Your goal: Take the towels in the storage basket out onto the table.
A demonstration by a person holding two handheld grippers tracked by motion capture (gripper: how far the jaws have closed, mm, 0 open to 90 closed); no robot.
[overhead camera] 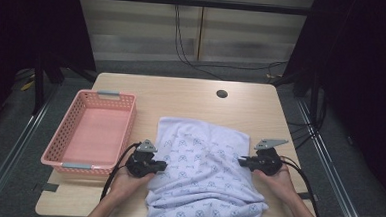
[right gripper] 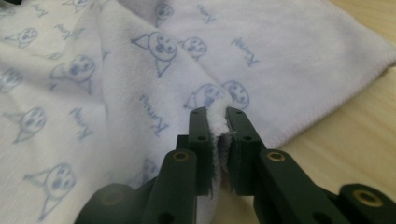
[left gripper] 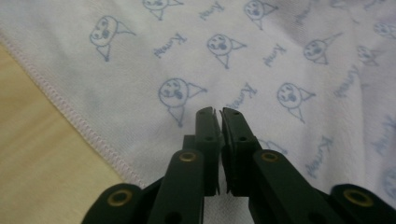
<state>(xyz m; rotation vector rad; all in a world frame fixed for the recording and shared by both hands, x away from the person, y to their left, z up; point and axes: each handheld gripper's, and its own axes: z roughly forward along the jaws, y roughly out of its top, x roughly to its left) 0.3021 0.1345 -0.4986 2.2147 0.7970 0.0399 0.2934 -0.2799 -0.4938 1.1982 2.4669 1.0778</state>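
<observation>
A: Where is the white terry towel with pale blue cartoon print [overhead camera: 205, 174]?

B: Spread on the light wooden table [overhead camera: 191, 96], its near end hanging over the 6 o'clock edge; a pink perforated plastic basket [overhead camera: 90, 133] sits at its 9 o'clock.

A: Left gripper [overhead camera: 159, 165]?

B: At the towel's 9 o'clock edge, jaws pressed together; fabric between them, cannot tell.

A: Right gripper [overhead camera: 242, 161]?

B: At the 3 o'clock edge, jaws pinching a fold of towel
</observation>
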